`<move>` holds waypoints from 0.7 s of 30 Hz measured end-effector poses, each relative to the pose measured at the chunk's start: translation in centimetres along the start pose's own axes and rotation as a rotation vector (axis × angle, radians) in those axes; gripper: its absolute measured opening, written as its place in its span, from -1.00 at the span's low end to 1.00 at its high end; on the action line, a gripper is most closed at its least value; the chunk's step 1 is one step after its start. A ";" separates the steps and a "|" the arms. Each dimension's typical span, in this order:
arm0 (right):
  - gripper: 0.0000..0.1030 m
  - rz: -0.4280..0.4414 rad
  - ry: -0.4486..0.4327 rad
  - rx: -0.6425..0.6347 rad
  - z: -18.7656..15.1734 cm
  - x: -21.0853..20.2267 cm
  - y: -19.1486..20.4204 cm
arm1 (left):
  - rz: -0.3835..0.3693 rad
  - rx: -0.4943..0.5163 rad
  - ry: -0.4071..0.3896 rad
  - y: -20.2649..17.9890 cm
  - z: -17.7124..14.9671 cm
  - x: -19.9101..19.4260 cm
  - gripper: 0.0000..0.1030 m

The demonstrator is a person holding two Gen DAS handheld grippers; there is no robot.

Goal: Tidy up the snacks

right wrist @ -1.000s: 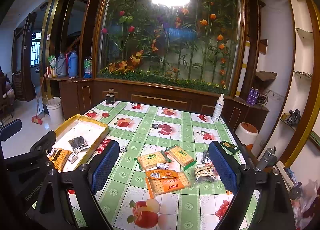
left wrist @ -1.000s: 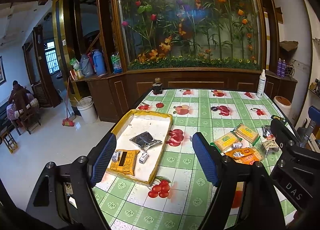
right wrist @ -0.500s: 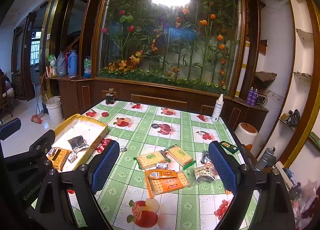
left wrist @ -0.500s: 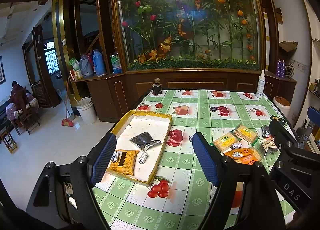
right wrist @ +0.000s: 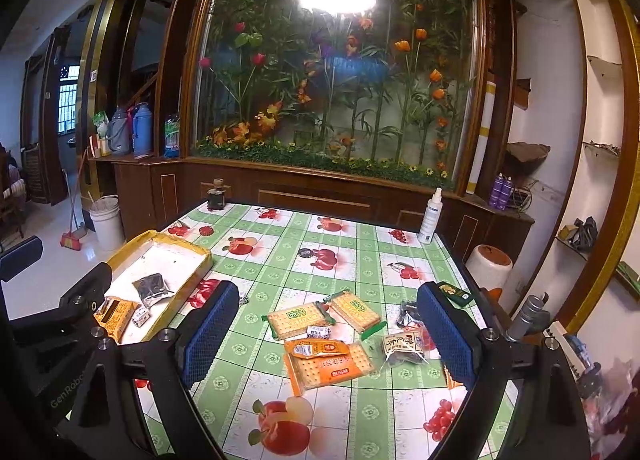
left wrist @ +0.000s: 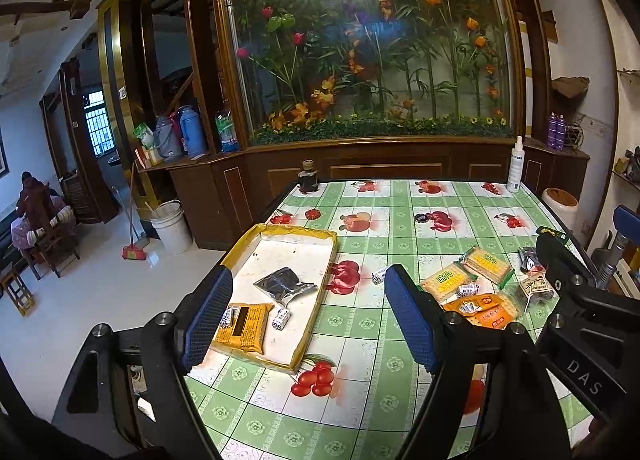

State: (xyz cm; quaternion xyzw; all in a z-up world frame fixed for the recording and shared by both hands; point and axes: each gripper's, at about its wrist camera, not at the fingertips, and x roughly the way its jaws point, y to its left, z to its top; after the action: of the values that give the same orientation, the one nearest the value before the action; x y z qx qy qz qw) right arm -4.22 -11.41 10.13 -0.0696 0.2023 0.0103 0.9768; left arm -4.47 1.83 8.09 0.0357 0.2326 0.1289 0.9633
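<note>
A yellow-rimmed tray (left wrist: 294,229) (right wrist: 200,250) lies on the left of the table. It holds a silver packet (left wrist: 282,284) (right wrist: 152,287), an orange packet (left wrist: 244,323) (right wrist: 116,316) and small wrapped candies (left wrist: 282,315). Right of it lie loose snacks: two green-edged cracker packs (right wrist: 298,320) (right wrist: 358,310), orange cracker packs (right wrist: 330,368) (left wrist: 486,310), a small candy (right wrist: 319,332) and a clear bag of dark snacks (right wrist: 404,346). My left gripper (left wrist: 308,316) hovers open over the tray's near end, holding nothing. My right gripper (right wrist: 328,336) hangs open above the loose snacks, also holding nothing.
A dark jar (right wrist: 216,195) and a white spray bottle (right wrist: 431,216) stand at the table's far edge. A small green packet (right wrist: 456,292) lies near the right edge. One candy (left wrist: 378,275) lies between tray and snacks. A wooden cabinet with a flower display sits behind.
</note>
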 end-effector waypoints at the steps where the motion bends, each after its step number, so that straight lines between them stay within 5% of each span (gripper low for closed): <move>1: 0.79 -0.001 -0.001 0.001 -0.1 0.0 -0.1 | -0.001 0.001 0.000 -0.1 0.0 0.0 0.53; 9: 0.79 -0.001 0.004 0.004 0.2 0.0 -0.4 | -0.012 0.004 0.012 -0.4 -0.2 0.3 0.53; 15: 0.84 0.143 0.070 0.134 -1.9 1.9 -4.8 | -0.185 -0.070 0.131 0.3 -0.7 4.2 0.62; 21: 0.84 0.096 0.192 0.321 -7.2 5.2 -13.0 | -0.301 -0.086 0.244 -2.0 -2.5 8.6 0.62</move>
State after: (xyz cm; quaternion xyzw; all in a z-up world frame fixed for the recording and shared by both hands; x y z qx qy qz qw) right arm -1.64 -25.37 3.21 0.0964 0.2968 0.0177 0.9499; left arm 2.21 2.16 1.84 -0.0568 0.3448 -0.0032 0.9370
